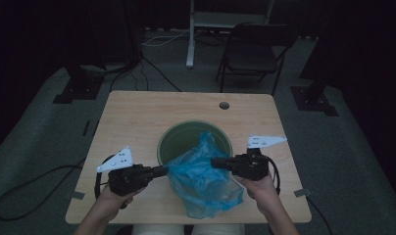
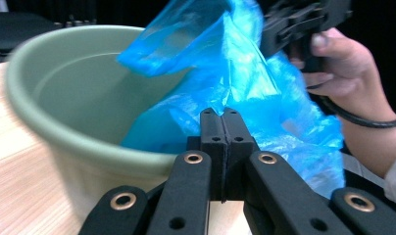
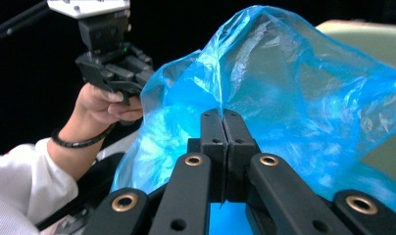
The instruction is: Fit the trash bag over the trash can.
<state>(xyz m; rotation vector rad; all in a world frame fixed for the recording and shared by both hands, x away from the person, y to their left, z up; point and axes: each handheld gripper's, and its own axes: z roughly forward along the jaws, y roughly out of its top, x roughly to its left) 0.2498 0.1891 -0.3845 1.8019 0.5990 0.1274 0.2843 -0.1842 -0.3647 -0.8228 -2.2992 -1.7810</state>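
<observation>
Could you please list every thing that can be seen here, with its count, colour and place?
thin blue plastic bag: one, blue, draped over the bin's near rim, pinched on both sides.
round green plastic bin: one, green, middle of table.
light wooden table: one, light brown, centre.
dark folding chair: one, dark, on floor behind table.
left gripper: one, black, jaws shut on the bag's left side.
right gripper: one, black, jaws shut on the bag's right side.

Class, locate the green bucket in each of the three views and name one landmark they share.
High view: green bucket at table centre, behind the bag.
Left gripper view: fills the left half.
Right gripper view: a strip at the right edge.
Shared landmark: blue plastic bag.
</observation>
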